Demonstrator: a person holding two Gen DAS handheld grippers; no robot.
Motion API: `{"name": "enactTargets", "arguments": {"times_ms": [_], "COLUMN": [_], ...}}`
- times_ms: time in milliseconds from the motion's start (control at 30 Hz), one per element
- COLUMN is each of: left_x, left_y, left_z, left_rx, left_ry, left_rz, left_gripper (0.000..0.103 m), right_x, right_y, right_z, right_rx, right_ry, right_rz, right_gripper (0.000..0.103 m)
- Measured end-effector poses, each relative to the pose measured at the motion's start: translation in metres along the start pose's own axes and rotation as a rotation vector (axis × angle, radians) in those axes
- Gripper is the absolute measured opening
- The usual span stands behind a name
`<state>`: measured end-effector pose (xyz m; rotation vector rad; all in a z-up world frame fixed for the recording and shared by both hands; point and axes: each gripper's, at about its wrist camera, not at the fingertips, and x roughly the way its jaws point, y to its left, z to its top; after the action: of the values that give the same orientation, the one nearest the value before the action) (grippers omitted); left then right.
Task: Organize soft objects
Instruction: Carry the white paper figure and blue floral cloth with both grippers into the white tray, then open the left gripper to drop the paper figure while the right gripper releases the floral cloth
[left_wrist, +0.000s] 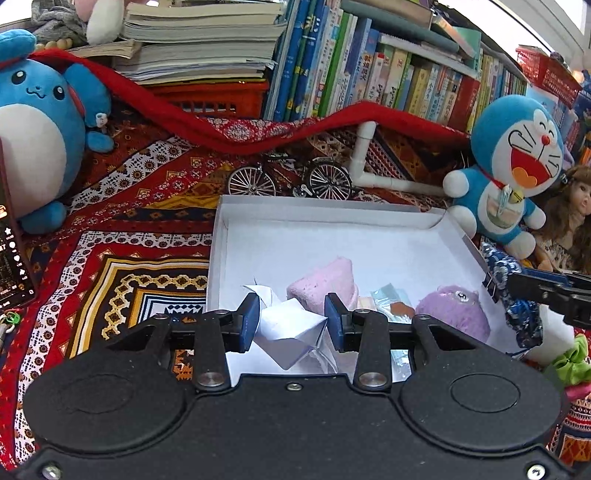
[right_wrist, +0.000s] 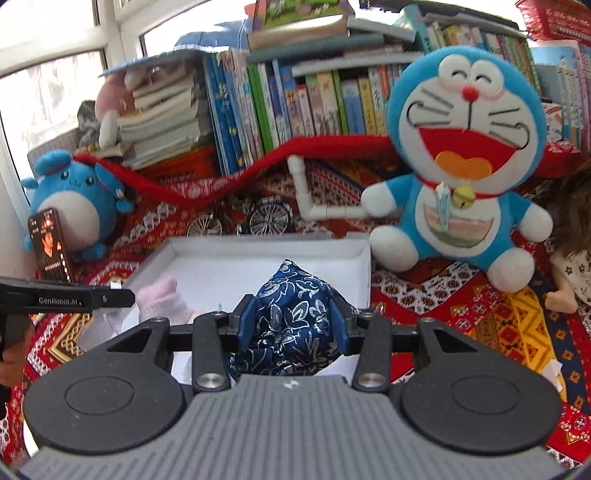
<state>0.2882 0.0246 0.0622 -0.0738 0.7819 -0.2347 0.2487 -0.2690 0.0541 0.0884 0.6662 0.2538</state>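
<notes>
A shallow white box (left_wrist: 332, 208) lies on the patterned cloth. It holds a pink rolled towel (left_wrist: 325, 284), a purple fuzzy plush (left_wrist: 452, 308) and small packets (left_wrist: 388, 301). My left gripper (left_wrist: 291, 321) hangs over the box's near left corner, shut on a folded white paper figure (left_wrist: 288, 332). My right gripper (right_wrist: 295, 321) is shut on a dark blue floral fabric pouch (right_wrist: 291, 306), held above the near right part of the box (right_wrist: 258, 245). In the left wrist view the pouch (left_wrist: 517, 310) hangs at the box's right rim.
A big blue-and-white cat plush (right_wrist: 461, 155) sits right of the box, with a doll (left_wrist: 569, 214) beside it. A round blue plush (left_wrist: 40, 125) and a phone (right_wrist: 50, 245) stand to the left. Behind are a toy bicycle (left_wrist: 291, 181), a white pipe (left_wrist: 365, 162), a red scarf and rows of books.
</notes>
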Motion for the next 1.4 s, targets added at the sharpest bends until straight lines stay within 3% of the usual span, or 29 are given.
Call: {"name": "enactTargets", "arguments": {"times_ms": [667, 1400], "left_x": [0.016, 0.020], "left_y": [0.001, 0.001], "left_z": [0.000, -0.002], "left_rx": [0.004, -0.003], "left_ry": [0.024, 0.034], "left_rz": [-0.008, -0.021], "left_gripper": [0.037, 0.038], "right_x": [0.026, 0.045], "right_y": [0.008, 0.006], "right_z": [0.000, -0.001], "right_rx": [-0.056, 0.011], "right_ry": [0.053, 0.082], "right_rz": [-0.002, 0.049], "right_gripper": [0.050, 0.053]}}
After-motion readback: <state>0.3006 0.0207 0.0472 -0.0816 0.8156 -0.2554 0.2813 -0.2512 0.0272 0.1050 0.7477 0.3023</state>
